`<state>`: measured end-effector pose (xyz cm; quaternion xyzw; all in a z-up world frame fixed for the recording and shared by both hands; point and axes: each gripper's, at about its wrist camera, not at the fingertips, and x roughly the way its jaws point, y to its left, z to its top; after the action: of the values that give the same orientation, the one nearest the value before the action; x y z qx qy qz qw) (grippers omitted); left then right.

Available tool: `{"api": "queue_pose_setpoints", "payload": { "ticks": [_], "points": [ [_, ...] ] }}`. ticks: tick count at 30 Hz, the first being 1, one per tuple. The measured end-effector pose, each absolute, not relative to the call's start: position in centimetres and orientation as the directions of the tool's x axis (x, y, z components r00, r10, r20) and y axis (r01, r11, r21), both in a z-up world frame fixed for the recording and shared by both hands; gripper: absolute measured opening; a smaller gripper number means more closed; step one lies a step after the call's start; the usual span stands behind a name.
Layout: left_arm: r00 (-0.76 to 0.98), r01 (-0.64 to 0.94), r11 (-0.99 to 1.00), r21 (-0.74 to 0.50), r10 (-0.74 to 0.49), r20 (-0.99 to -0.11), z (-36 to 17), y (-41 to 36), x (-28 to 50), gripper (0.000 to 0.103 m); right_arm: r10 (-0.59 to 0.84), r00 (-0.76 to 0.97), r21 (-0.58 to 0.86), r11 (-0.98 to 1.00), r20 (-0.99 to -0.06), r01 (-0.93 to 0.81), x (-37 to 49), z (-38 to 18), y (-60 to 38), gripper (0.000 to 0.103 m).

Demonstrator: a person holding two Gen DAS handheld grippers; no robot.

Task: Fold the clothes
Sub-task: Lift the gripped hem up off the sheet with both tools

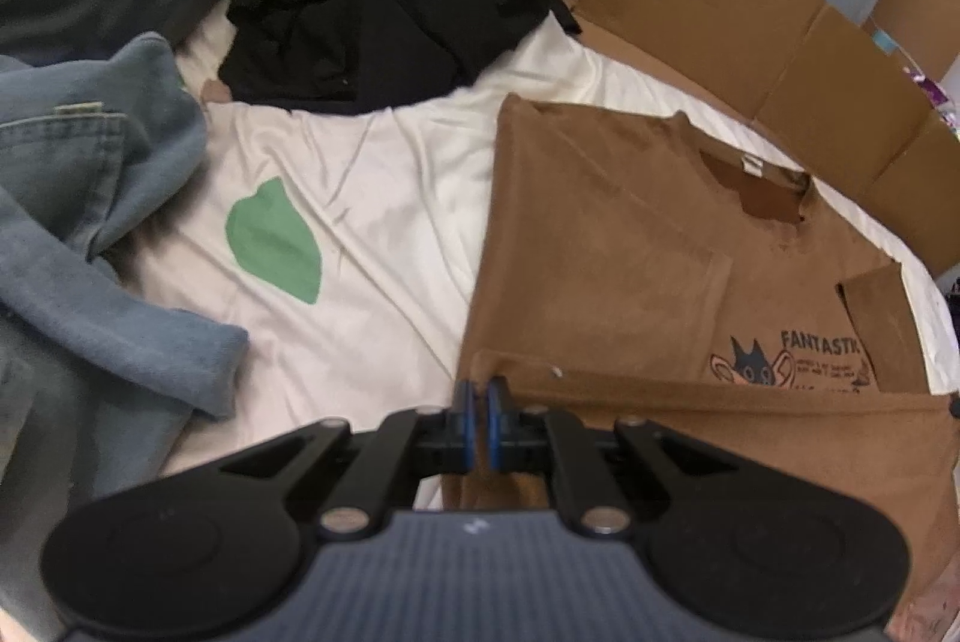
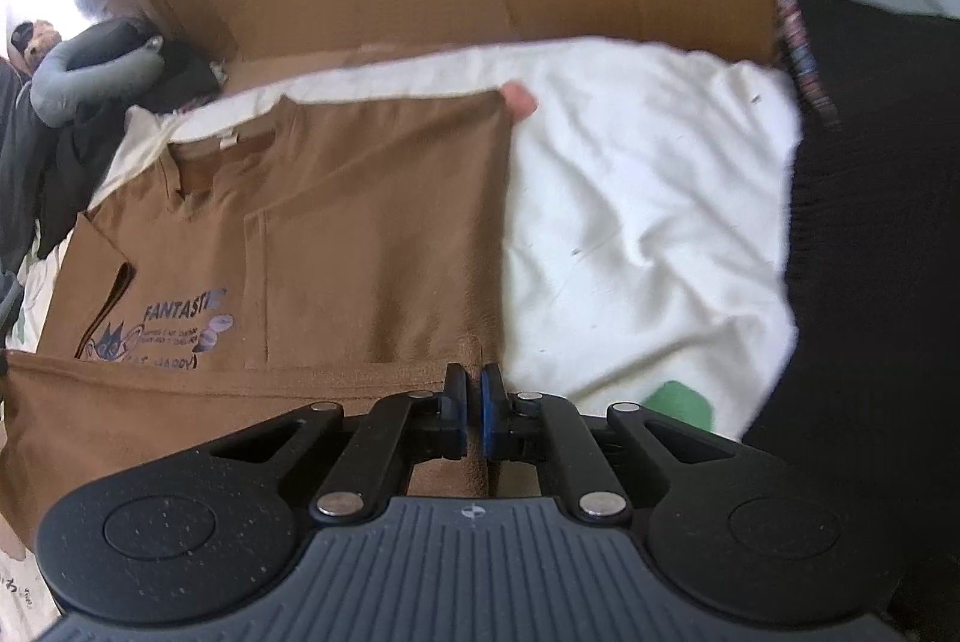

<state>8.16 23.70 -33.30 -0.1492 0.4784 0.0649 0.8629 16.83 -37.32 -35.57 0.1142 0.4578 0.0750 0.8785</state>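
A brown T-shirt (image 1: pixel 600 246) with a cat print and the word FANTASTIC lies on a white sheet (image 1: pixel 372 174), its sides folded inward and its bottom part lifted toward me. My left gripper (image 1: pixel 478 390) is shut on the left corner of that lifted hem. In the right wrist view the same brown T-shirt (image 2: pixel 360 222) lies left of centre. My right gripper (image 2: pixel 474 378) is shut on its right edge, with brown fabric pinched between the blue pads. The collar points away from both cameras.
Blue denim clothing (image 1: pixel 78 234) is heaped on the left, and a black garment (image 1: pixel 372 12) lies beyond the sheet. Flattened cardboard (image 1: pixel 750 24) lines the far side. A grey neck pillow (image 2: pixel 90 72) sits at the far left, and dark fabric (image 2: pixel 870 252) borders the sheet's right side.
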Motion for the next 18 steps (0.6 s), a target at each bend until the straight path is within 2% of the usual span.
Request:
{"api": "queue_pose_setpoints", "payload": {
  "ticks": [10,18],
  "points": [
    [0.580,-0.233,0.952,-0.199,-0.028,-0.814,-33.1,24.4,9.4,0.004,0.164,0.650,0.201,0.979,-0.742,-0.017,14.9,-33.5,-37.1,0.002],
    [0.512,-0.248,0.946,-0.207,-0.053,-0.857,-37.2,24.4,10.8,0.004,0.178,0.573,0.235,0.972,-0.800,0.026,16.5,-37.1,-37.4,0.002]
  ]
}}
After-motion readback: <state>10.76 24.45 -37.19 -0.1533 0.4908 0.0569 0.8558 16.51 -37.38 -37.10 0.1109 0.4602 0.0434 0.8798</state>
